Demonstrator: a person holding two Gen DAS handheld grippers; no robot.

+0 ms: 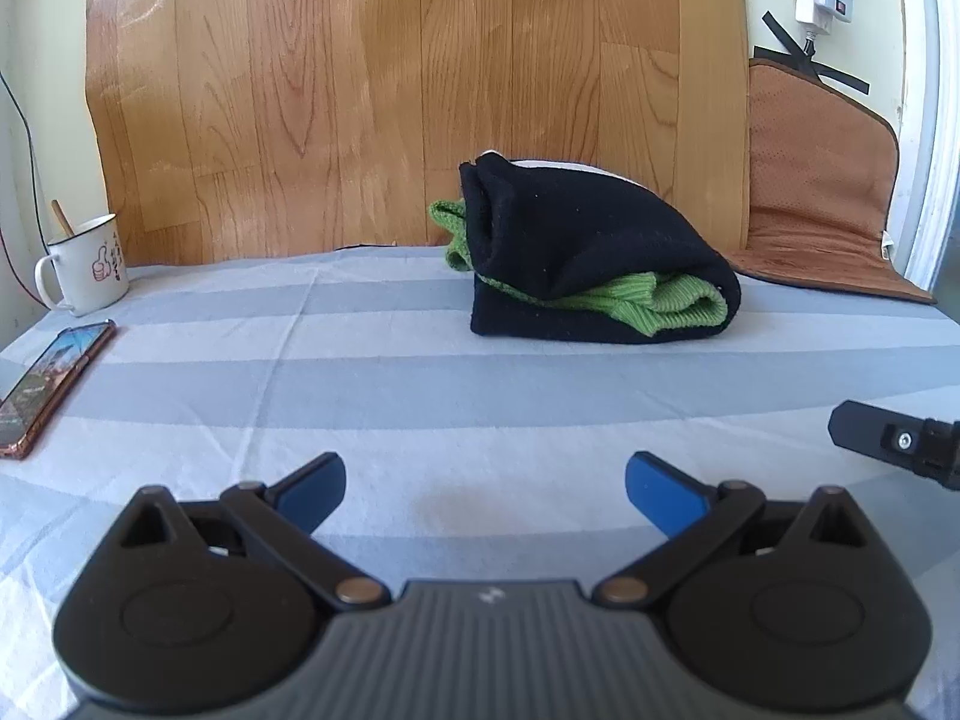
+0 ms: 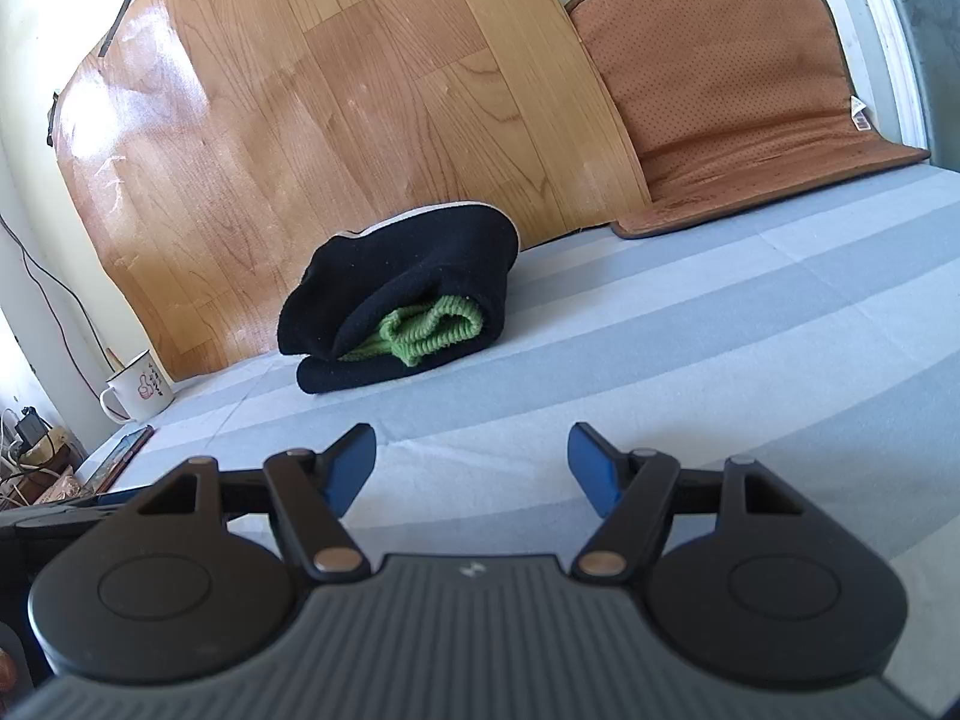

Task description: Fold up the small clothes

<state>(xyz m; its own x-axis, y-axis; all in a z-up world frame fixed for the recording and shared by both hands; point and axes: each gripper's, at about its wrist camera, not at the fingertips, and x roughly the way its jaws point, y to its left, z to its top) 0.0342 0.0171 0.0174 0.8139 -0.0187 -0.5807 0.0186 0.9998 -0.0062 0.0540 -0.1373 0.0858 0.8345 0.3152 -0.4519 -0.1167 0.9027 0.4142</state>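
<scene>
Phone cut by frame edge (mug print illegible).

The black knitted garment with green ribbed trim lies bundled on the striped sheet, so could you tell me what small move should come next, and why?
Probably nothing beyond keeping both grippers back: the black knitted garment with green ribbed trim already lies folded in a compact bundle on the blue-and-white striped sheet. The left gripper and right gripper are open, empty and well short of it.

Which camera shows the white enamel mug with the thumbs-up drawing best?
The left wrist view: the white enamel mug is larger there, with its handle, drawing and wooden stick clear. In the right wrist view the mug is smaller, near the left edge.
</scene>
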